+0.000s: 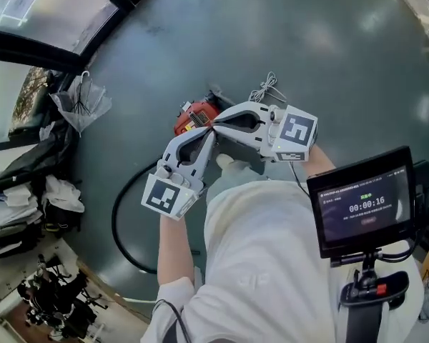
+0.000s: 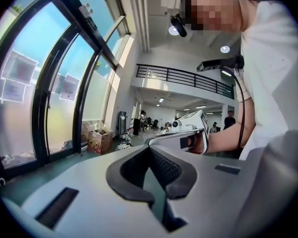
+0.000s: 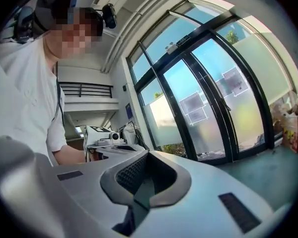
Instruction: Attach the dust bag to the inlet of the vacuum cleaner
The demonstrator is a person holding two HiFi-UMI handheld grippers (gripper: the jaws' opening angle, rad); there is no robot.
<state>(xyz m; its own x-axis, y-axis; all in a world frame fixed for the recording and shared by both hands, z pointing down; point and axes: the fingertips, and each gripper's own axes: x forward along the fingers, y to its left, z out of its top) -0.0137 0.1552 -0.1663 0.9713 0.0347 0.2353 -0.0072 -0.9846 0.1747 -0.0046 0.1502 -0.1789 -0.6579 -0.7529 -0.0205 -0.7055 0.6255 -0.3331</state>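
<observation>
A: Start close in; what are the tools doing?

B: The left gripper (image 1: pixel 209 136) and the right gripper (image 1: pixel 219 120) are both held up in front of the person's chest, tips almost meeting; each gripper view shows its jaws closed pad to pad with nothing between them; neither carries anything.

A: And below them?

B: Down on the floor (image 1: pixel 329 56), partly hidden behind the tips, sits the red vacuum cleaner (image 1: pixel 193 117); a black hose (image 1: pixel 119 224) loops away from it towards the person; I cannot make out the inlet from here.

A: The dust bag?

B: A grey cloth bag (image 1: pixel 81 103) lies well apart from the vacuum, over by the window (image 1: pixel 28 20); I take it for the dust bag, though I cannot be sure; nothing looks fitted to the machine.

A: So which step?

B: None in hand, I judge; attaching is yet to be done. The next move calls for lowering, opening one gripper, pinching the bag near its mouth, and carrying that mouth to the inlet while the other steadies the body.
</observation>
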